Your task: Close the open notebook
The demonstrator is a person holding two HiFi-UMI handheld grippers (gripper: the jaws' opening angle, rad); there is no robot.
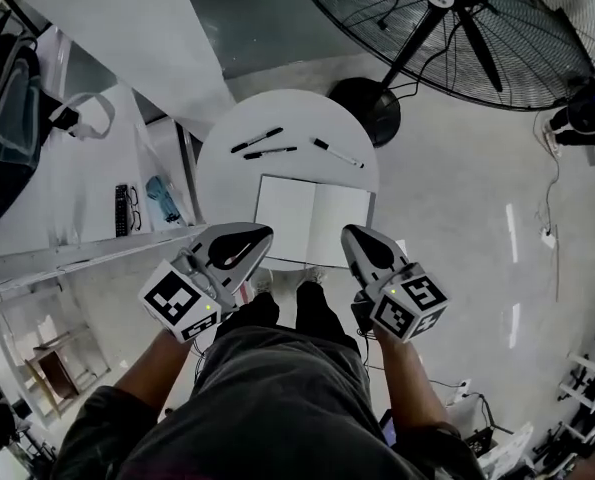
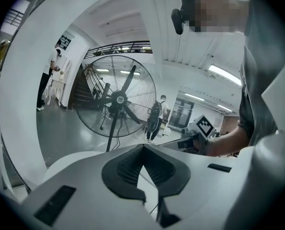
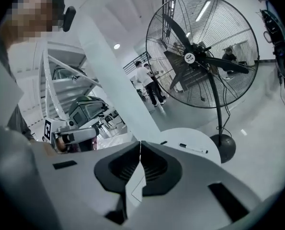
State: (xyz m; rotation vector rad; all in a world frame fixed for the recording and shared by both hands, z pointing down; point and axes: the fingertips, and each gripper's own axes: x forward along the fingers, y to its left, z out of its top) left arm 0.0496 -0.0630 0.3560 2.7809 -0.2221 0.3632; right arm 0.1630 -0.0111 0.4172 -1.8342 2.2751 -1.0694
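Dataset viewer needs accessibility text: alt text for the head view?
An open notebook lies flat on a round white table, three pens beyond it. The left gripper and right gripper, both shut and empty, hover over its near edge; a large floor fan stands behind.

Head view: overhead, fairly high, looking steeply down, centred on the notebook [image 1: 312,218] on the table [image 1: 227,158], with the fan [image 1: 477,28] at top. Left and right gripper views: low, close behind their own jaws, facing near level across the table toward the fan. Shared by all three: table and fan.
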